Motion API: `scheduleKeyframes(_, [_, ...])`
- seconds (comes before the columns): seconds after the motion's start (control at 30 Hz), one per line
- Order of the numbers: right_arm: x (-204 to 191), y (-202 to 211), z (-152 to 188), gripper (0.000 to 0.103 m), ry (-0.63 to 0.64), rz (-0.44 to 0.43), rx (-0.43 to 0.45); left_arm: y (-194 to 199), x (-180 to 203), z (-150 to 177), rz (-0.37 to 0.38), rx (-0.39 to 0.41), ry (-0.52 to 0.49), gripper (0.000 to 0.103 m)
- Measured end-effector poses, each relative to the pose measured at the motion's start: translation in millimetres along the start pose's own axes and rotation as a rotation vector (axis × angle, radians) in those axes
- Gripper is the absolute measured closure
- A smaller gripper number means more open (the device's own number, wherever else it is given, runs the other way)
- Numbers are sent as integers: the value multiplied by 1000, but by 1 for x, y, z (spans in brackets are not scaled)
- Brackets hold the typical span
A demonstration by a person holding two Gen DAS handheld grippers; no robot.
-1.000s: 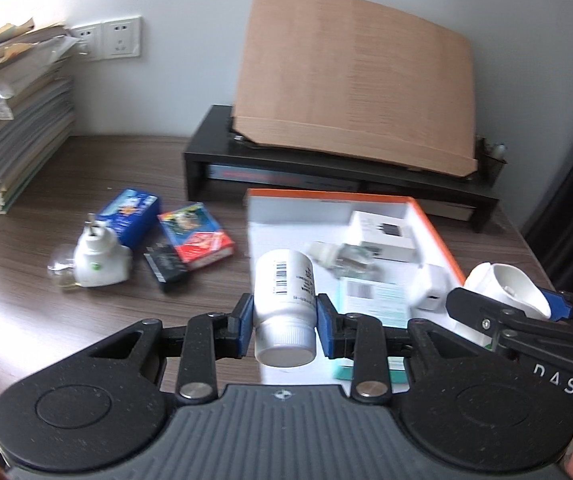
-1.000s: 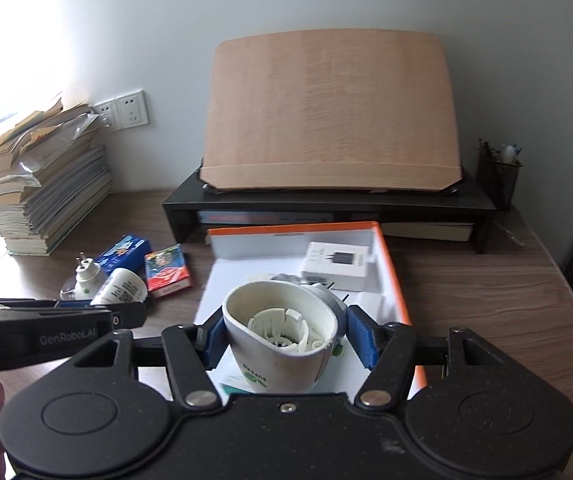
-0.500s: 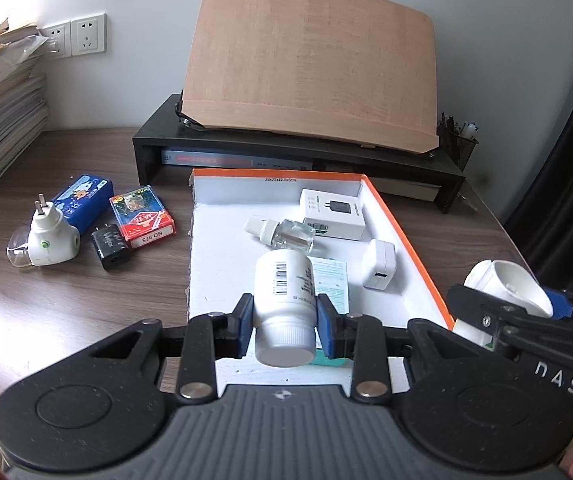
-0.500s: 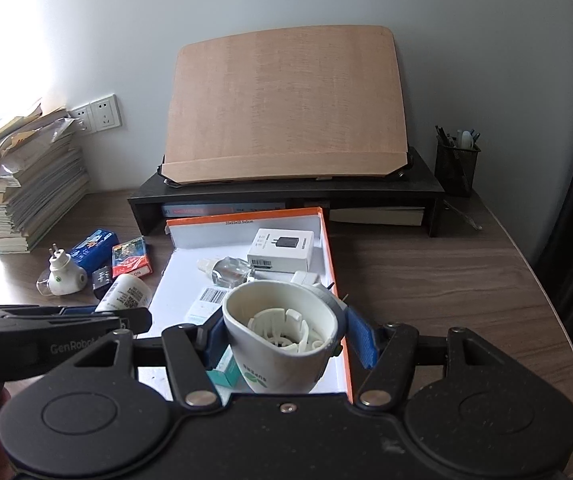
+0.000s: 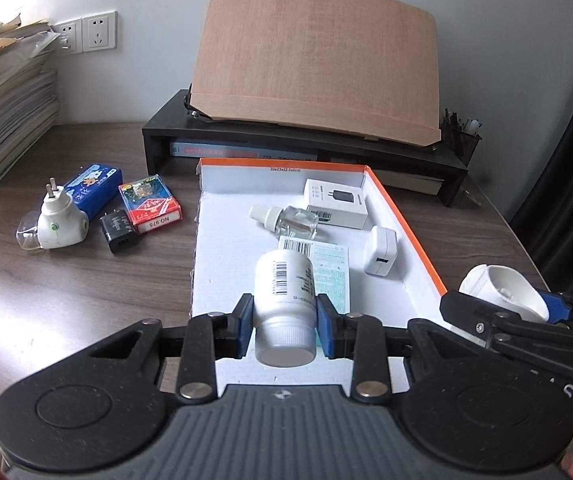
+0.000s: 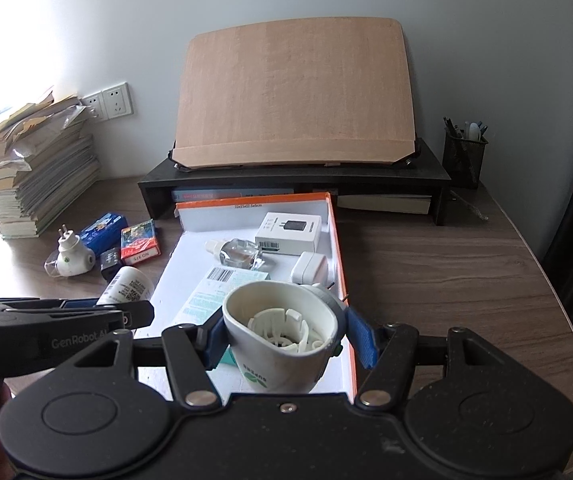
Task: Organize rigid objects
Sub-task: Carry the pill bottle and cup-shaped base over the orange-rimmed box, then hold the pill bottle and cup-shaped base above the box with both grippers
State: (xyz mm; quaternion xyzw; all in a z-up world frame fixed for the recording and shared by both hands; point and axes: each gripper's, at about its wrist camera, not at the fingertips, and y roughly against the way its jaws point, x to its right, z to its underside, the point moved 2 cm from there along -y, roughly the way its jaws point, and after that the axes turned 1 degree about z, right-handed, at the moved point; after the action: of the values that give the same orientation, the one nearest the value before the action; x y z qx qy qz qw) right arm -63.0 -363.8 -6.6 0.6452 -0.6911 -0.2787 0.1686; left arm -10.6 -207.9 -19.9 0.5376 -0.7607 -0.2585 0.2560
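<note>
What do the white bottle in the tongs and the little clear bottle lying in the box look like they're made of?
The white bottle looks like opaque matte plastic: dull, even surface, ribbed cap, printed barcode. The clear bottle could be glass or hard clear plastic: see-through with bright glints, and a white cap that looks plastic.

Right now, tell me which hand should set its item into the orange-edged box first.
Left, probably. The left gripper holds the white bottle over bare box floor. The right gripper, holding the white cup-shaped device, hangs by the box's right wall.
</note>
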Motion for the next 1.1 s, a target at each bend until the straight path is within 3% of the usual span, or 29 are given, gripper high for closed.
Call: scheduleKeyframes(1.1, [1,3,4,29,37,-24,-1,3,5,13,-13,-2,26,70])
